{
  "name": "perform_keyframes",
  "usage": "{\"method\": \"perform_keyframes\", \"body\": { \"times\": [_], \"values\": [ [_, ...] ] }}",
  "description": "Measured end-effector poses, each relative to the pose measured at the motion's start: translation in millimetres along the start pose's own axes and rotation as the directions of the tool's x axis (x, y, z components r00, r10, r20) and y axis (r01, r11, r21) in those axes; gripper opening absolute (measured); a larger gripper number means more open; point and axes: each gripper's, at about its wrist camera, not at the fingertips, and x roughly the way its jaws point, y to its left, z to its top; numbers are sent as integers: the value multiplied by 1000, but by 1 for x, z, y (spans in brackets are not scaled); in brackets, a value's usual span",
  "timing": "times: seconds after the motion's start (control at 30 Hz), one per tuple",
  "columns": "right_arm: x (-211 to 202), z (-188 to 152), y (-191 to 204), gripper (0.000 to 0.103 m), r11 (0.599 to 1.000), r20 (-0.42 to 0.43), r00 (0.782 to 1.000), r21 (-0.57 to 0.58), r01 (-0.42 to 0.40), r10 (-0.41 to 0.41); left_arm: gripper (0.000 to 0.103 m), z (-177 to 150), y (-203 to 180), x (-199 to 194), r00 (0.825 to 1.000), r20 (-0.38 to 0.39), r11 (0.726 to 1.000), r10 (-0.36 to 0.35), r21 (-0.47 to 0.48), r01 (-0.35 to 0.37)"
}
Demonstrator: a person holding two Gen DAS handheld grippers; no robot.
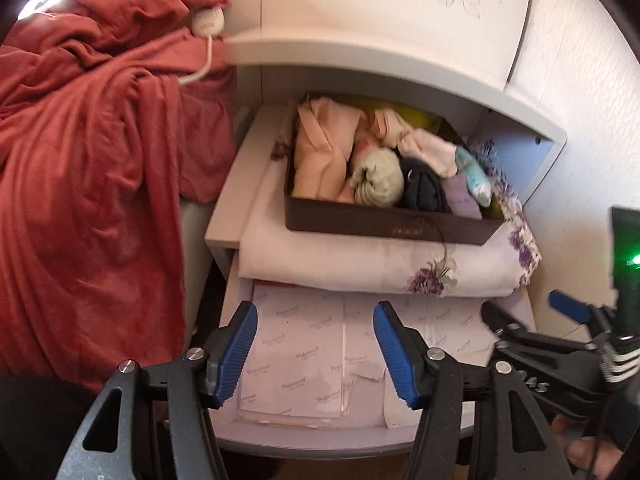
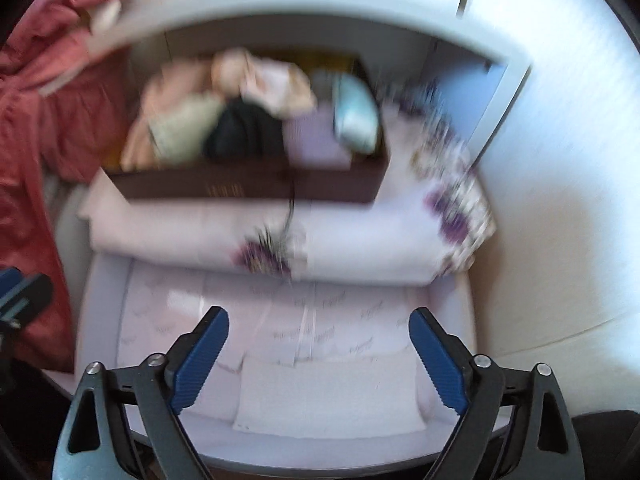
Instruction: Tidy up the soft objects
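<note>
1. The left tongs (image 1: 316, 350) are apart, with nothing between them.
2. The right tongs (image 2: 320, 356) are wide apart too, and hold nothing.
3. Under both tongs lie flat packs (image 1: 304, 360) with printed words, in an open drawer (image 1: 320, 442).
4. Just past the tongs lies a folded sheet (image 1: 360, 264) with purple flowers, on the shelf (image 1: 228, 216) above the drawer.
5. A brown box (image 1: 384, 228) sits on the sheet, farther from the tongs.
6. The box is full of soft clothes: a peach cloth (image 1: 320, 152), a pale green roll (image 1: 380, 178), a black bundle (image 1: 422, 188), a lilac piece (image 1: 464, 200) and a light blue sock (image 1: 474, 176).
7. A red blanket (image 1: 88, 168) hangs to the left of the left tongs.
8. The right wrist view is blurry.
</note>
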Motion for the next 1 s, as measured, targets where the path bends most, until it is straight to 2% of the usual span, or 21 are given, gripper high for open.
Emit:
{"method": "perform_keyframes", "body": {
  "times": [0.1,0.23,0.37,0.5,0.63,0.83,1.0],
  "values": [
    [-35,5,1,102,1000,91,996,9,18,-18,61,0,4,-14,999,43,1000,3,-13,-2],
    [-75,8,-2,103,999,197,979,24,45,-49,61,0,9,-33,995,96,999,-6,-41,10],
    [-97,7,-3,103,996,259,962,19,88,-90,61,-1,10,-49,992,128,998,-9,-66,17],
    [-119,5,-4,103,997,305,949,29,77,-82,61,-1,8,-65,987,159,997,-12,-68,23],
    [-132,3,-8,103,995,321,942,67,75,-93,67,-1,2,-75,982,186,999,-8,-47,17],
    [-139,-1,-15,103,991,359,928,118,59,-98,68,-1,-3,-73,982,185,998,-37,-33,43],
    [-127,-4,-19,103,990,324,940,127,67,-105,68,-3,-3,-65,984,179,999,1,-35,6]
  ]
}}
